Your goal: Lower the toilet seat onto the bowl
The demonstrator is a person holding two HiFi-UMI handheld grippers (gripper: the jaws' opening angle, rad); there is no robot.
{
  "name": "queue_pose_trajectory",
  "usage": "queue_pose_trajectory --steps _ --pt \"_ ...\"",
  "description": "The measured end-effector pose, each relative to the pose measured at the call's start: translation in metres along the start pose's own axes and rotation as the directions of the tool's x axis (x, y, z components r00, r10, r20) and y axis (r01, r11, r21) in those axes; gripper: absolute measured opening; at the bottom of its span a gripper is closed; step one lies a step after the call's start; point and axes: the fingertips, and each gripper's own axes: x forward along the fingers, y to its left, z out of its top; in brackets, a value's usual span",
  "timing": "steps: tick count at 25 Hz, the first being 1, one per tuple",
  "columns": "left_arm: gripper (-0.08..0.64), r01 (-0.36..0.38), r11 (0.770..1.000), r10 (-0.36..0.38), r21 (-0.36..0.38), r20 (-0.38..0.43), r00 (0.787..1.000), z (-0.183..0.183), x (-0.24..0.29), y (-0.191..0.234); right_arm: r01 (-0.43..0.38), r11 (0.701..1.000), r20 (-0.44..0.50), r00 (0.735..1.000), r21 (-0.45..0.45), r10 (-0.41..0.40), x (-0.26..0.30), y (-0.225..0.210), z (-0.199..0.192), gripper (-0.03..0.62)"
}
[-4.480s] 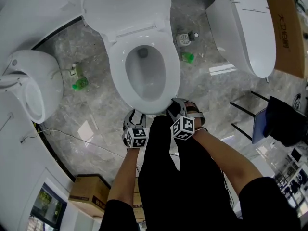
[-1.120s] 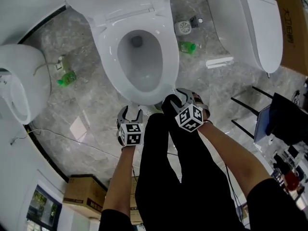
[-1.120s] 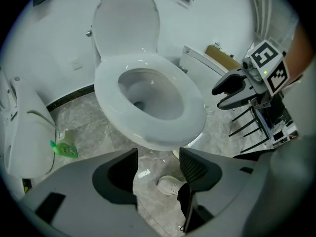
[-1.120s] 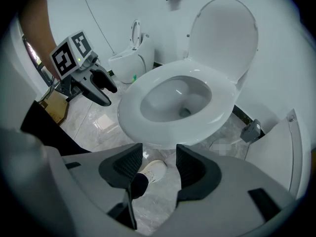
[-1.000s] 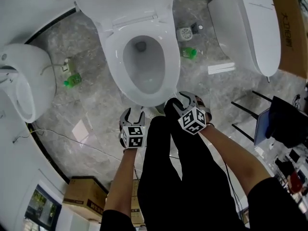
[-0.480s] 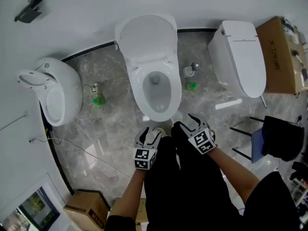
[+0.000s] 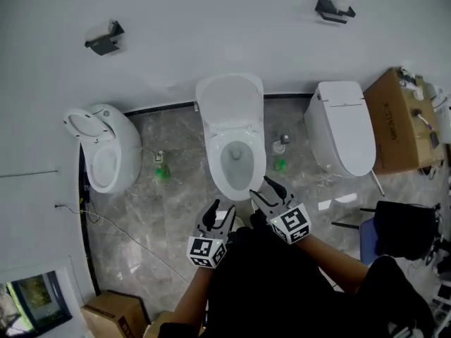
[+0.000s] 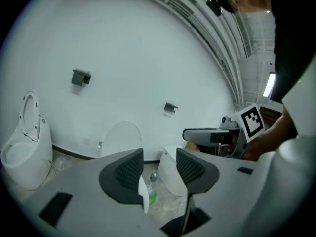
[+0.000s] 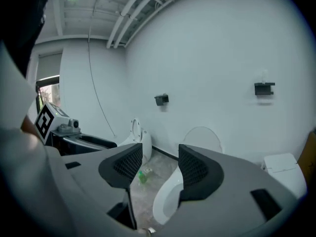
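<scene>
The middle toilet (image 7: 229,104) is glossy white ceramic. The floor (image 7: 176,210) is polished grey marble-look tile, the wall (image 7: 211,27) matt white, the box (image 7: 398,122) plain brown cardboard. The right gripper (image 9: 155,169) is matt grey plastic with dark cross-hatched pads (image 9: 129,166).

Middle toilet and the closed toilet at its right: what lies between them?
A green bottle and a small grey fitting on the floor; head view.

The left tongs (image 7: 220,213) and right tongs (image 7: 259,187) hover open before the middle toilet (image 7: 219,169) of 3, its lid (image 7: 229,101) raised.
</scene>
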Motion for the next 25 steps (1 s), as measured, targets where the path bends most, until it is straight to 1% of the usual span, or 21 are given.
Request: queue_pose_trajectory --steps 2,3,4,6,8,10,13,14,15,16,17,19,22,25 --pt "0.125 -0.007 1.0 0.008 -0.012 0.111 0.994 0.03 -0.02 -0.005 -0.021 1.0 0.054 0.998 0.017 0.02 -0.008 0.017 0.027 0.224" --pt "0.091 -0.02 1.0 0.023 -0.02 0.149 0.989 0.041 -0.029 -0.005 -0.03 0.999 0.073 0.997 0.025 0.028 -0.011 0.025 0.038 0.222" --pt "0.071 -0.042 0.999 0.046 -0.026 0.172 0.984 0.049 -0.038 -0.005 -0.037 0.999 0.085 0.996 0.026 0.035 -0.014 0.032 0.047 0.222" --pt "0.02 -0.076 0.997 0.079 -0.02 0.177 0.981 0.057 -0.05 -0.008 -0.039 0.999 0.102 0.994 0.007 0.038 -0.024 0.041 0.061 0.223" --pt "0.015 -0.067 0.998 0.063 0.019 0.162 0.985 0.062 -0.053 -0.02 -0.027 1.0 0.122 0.992 -0.009 0.028 -0.036 0.044 0.069 0.222" --pt "0.015 -0.058 0.997 0.049 0.055 0.158 0.986 0.066 -0.055 -0.031 0.0 1.0 0.134 0.991 0.004 0.0 -0.047 0.043 0.072 0.221" --pt "0.015 -0.044 0.998 0.033 0.055 0.175 0.984 0.072 -0.06 -0.043 0.046 0.999 0.129 0.991 0.013 -0.047 -0.064 0.04 0.069 0.153" --pt "0.015 -0.041 0.998 0.03 0.057 0.185 0.982 0.075 -0.062 -0.047 0.056 0.998 0.134 0.989 0.009 -0.056 -0.071 0.039 0.067 0.119" --pt "0.015 -0.042 0.997 0.028 0.065 0.193 0.981 0.076 -0.063 -0.052 0.062 0.998 0.139 0.988 0.008 -0.063 -0.079 0.039 0.066 0.067" --pt "0.015 -0.045 0.996 0.029 0.076 0.2 0.979 0.077 -0.063 -0.057 0.066 0.998 0.142 0.988 0.012 -0.067 -0.087 0.04 0.064 0.055" --pt "0.015 -0.05 0.995 0.031 0.085 0.206 0.978 0.077 -0.063 -0.061 0.064 0.998 0.143 0.987 0.018 -0.066 -0.095 0.042 0.062 0.046" --pt "0.015 -0.059 0.995 0.041 0.077 0.215 0.976 0.076 -0.062 -0.071 0.051 0.998 0.141 0.989 0.024 -0.054 -0.108 0.045 0.059 0.038" --pt "0.015 -0.084 0.995 0.069 0.058 0.226 0.972 0.074 -0.063 -0.09 0.028 1.0 0.139 0.99 0.005 -0.029 -0.126 0.044 0.055 0.038" --pt "0.015 -0.12 0.991 0.105 0.056 0.225 0.969 0.071 -0.069 -0.115 -0.002 1.0 0.162 0.987 -0.012 0.004 -0.144 0.043 0.056 0.038"
